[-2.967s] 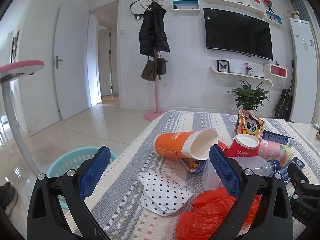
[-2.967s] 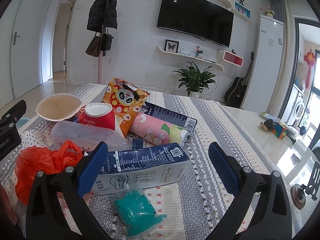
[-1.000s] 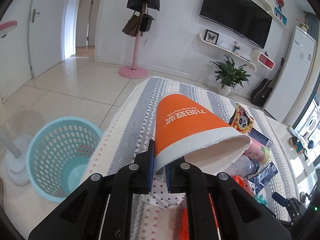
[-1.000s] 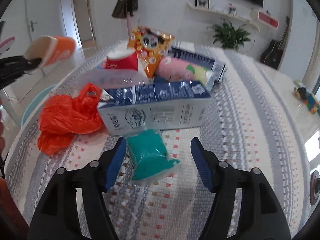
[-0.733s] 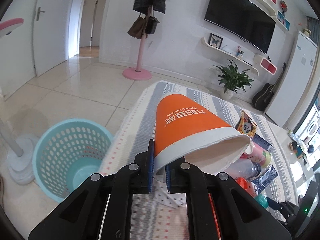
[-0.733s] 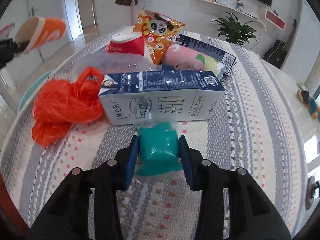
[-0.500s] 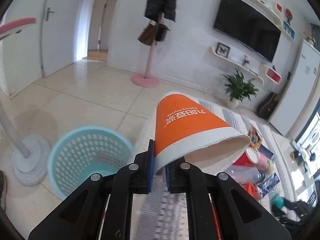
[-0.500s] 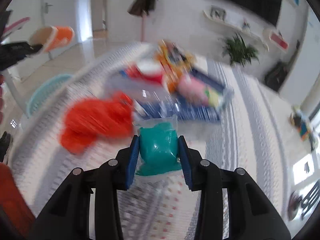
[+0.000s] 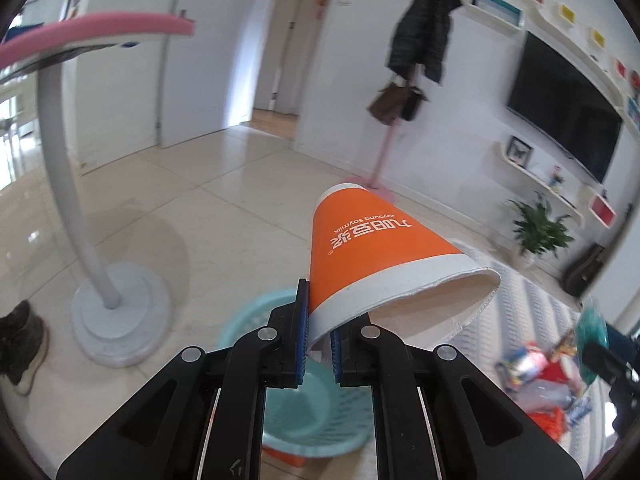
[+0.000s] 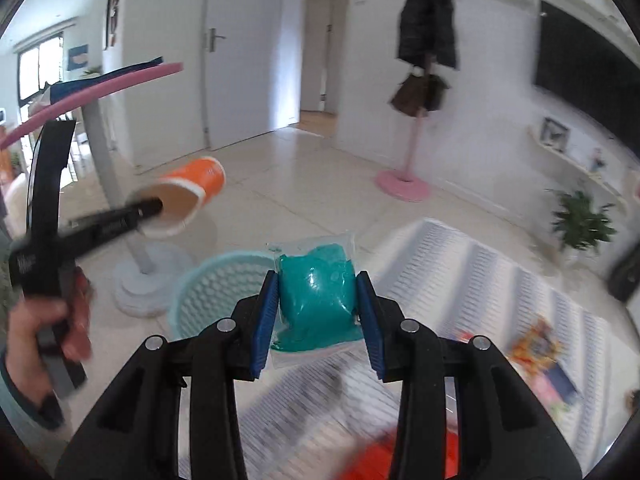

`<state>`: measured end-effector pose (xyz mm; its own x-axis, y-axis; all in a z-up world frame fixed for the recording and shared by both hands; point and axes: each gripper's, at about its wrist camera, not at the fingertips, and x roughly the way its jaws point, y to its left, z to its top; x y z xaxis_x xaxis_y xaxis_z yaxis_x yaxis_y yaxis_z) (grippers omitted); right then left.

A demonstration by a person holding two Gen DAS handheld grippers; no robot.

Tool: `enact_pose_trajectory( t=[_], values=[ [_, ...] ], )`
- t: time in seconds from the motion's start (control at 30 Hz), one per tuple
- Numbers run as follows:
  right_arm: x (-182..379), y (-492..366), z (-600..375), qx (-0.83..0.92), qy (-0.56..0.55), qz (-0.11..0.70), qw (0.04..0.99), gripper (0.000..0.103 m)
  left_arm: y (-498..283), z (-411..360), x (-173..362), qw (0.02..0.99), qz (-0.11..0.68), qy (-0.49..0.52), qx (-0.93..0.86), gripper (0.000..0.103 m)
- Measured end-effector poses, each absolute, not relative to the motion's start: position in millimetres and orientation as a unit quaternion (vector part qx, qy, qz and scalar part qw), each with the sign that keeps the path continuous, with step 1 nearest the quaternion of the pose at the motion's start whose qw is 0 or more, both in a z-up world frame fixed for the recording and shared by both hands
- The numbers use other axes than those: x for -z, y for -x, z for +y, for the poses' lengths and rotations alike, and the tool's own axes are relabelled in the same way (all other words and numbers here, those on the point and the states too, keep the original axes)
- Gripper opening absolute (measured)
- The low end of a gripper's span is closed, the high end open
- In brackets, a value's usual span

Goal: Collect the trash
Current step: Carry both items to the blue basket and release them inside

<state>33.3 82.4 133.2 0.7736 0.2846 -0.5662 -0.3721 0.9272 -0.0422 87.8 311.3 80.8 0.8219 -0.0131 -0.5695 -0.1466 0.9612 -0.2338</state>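
My left gripper (image 9: 319, 334) is shut on the rim of an orange paper cup (image 9: 380, 248), held in the air above a light blue perforated basket (image 9: 304, 420) on the floor. From the right wrist view the cup (image 10: 188, 196) hangs left of and above the basket (image 10: 216, 280). My right gripper (image 10: 318, 312) is shut on a teal packet in clear wrap (image 10: 316, 300), held over the table's edge beside the basket. The teal packet also shows at the right of the left wrist view (image 9: 592, 332).
A striped cloth covers the table (image 10: 460, 276), with blurred trash on it: a red bag (image 10: 400, 456) and snack packs (image 10: 540, 344). A white stand with a round base (image 9: 116, 320) is left of the basket. A pink coat rack (image 10: 404, 188) stands behind.
Both grippers swung left from the table toward the basket. The left lifted the orange cup over the basket. The right closed on the teal packet and carried it off the table.
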Motion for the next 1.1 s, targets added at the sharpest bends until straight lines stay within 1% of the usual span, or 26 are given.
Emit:
enact_pose_trajectory(
  t=[0.1,0.2,0.37,0.5,0.6,0.7,0.73,0.77,0.8,0.83,0.87,1.0,1.1],
  values=[
    [-118.6,-67.2,109.9,-0.197,0.054,0.315,0.927,0.036,-97.3,330.0,-64.1,0.938,0.312,0.142,-0.052,0.008],
    [-97.1,-91.5,130.5,-0.204,0.045,0.343,0.916,0.036,-109.1,347.2,-36.4,0.927,0.338,0.147,-0.067,0.008],
    [-56.7,-126.9,153.8,-0.206,0.034,0.396,0.894,0.036,-119.3,352.6,1.0,0.918,0.364,0.144,-0.061,0.008],
    [-36.6,-128.0,159.0,-0.204,0.016,0.426,0.881,0.037,-129.4,349.7,29.2,0.906,0.398,0.135,-0.052,0.008],
    [-28.0,-138.3,158.8,-0.197,0.015,0.434,0.879,0.038,-135.2,345.7,45.4,0.897,0.421,0.125,-0.046,0.008],
    [-23.5,-143.2,157.7,-0.202,0.001,0.443,0.874,0.038,-136.5,342.1,53.7,0.892,0.435,0.116,-0.041,0.016],
    [-23.2,-144.2,156.9,-0.201,0.003,0.445,0.873,0.042,-136.2,339.4,55.3,0.891,0.438,0.113,-0.039,0.024],
    [-24.2,-143.4,155.5,-0.196,0.008,0.443,0.875,0.051,-134.4,336.6,58.0,0.889,0.443,0.11,-0.032,0.039],
    [-25.3,-142.3,153.2,-0.192,0.011,0.438,0.878,0.055,-134.0,334.8,59.6,0.887,0.448,0.11,-0.022,0.049],
    [-27.6,-139.2,151.8,-0.19,0.012,0.432,0.881,0.058,-132.9,332.1,62.3,0.883,0.455,0.11,-0.01,0.061],
    [-30.4,-136.9,149.8,-0.191,0.011,0.428,0.883,0.058,-132.1,329.6,63.9,0.882,0.459,0.109,-0.005,0.068],
    [-40.1,-125.8,140.4,-0.195,-0.008,0.424,0.884,0.058,-126.9,324.3,66.1,0.875,0.472,0.107,0.006,0.07],
    [-50.0,-115.1,131.9,-0.196,-0.006,0.413,0.889,0.058,-121.0,320.4,57.9,0.878,0.466,0.111,0.003,0.07]
  ],
)
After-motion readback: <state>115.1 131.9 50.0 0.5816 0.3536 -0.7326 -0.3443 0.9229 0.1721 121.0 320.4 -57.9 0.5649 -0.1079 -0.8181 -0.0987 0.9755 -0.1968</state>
